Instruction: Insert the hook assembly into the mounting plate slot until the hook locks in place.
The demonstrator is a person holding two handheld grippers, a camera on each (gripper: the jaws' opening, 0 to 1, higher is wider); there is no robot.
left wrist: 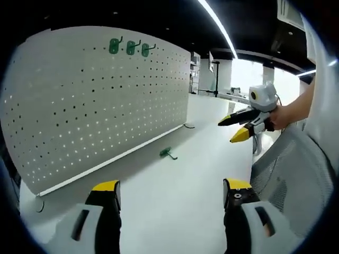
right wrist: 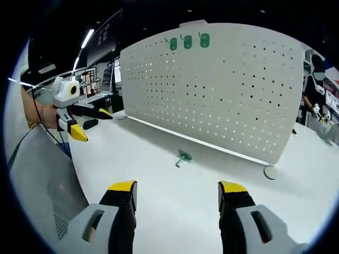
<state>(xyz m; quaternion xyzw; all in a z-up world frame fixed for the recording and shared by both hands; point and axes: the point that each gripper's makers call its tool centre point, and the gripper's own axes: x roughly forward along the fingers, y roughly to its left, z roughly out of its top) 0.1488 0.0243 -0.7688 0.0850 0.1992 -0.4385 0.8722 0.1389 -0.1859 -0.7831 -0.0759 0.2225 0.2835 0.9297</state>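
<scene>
While both grippers hang above it, the white tabletop (left wrist: 175, 196) carries everything listed, largest first.

Item 1: pale grey perforated metal pegboard panel (left wrist: 95, 106), standing upright on the table on round feet, one foot visible at its corner (right wrist: 270, 172). Rows of small round holes cover its face; whether any is a slot cannot be made out.

Item 2: three small green hooks (left wrist: 130, 47) already hanging side by side along the panel's top edge, also seen in the right gripper view (right wrist: 187, 41). Their shape is too small to read beyond a green plate with a prong.

Item 3: loose green hook assembly (right wrist: 183, 156), lying flat on the table just in front of the panel's base, apart from both grippers. It shows a green body with a thin bent stem; finer detail is blurred. The left gripper view shows it near the panel's lower rail (left wrist: 167, 153).

Item 4: left gripper (left wrist: 172, 193), black jaws with yellow tips, spread wide with nothing between them.

Item 5: right gripper (right wrist: 177, 193), same build, jaws likewise spread and empty. It also shows in the left gripper view (left wrist: 237, 128), held by a hand (left wrist: 283, 115).

Item 6: grey mesh chair back (right wrist: 42, 180), cut off at the frame edge.
</scene>
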